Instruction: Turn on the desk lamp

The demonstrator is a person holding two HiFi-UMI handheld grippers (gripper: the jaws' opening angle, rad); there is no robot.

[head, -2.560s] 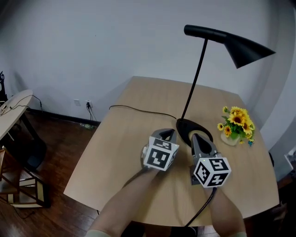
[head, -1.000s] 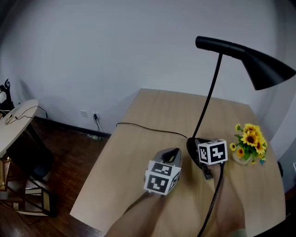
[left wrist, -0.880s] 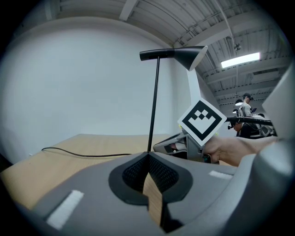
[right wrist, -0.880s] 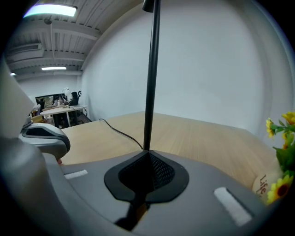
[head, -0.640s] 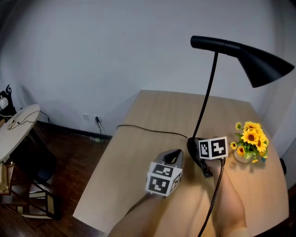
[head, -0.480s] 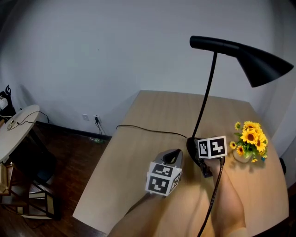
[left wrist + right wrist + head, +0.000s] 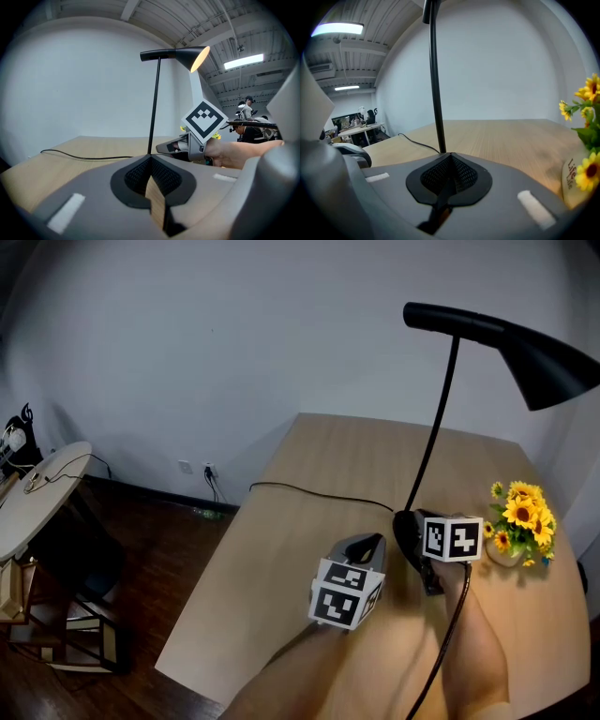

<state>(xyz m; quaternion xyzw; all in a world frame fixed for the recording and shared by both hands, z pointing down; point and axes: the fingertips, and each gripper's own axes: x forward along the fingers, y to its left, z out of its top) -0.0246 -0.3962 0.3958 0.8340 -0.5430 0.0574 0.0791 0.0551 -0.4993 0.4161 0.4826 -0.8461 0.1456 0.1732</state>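
Head view is cropping the lamp [image 7: 548,367] shade; right gripper [image 7: 449,157] is partly hiding its base. We are finding it and left gripper [image 7: 151,159] pressed closed, empty.

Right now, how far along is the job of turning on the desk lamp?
Done, it seems: the desk lamp's shade glows warm inside in the left gripper view. In hand: the right hand-held gripper, jaws together, sits at the lamp base; the left hand-held gripper is shut and empty. Left: probably only drawing the right one back.
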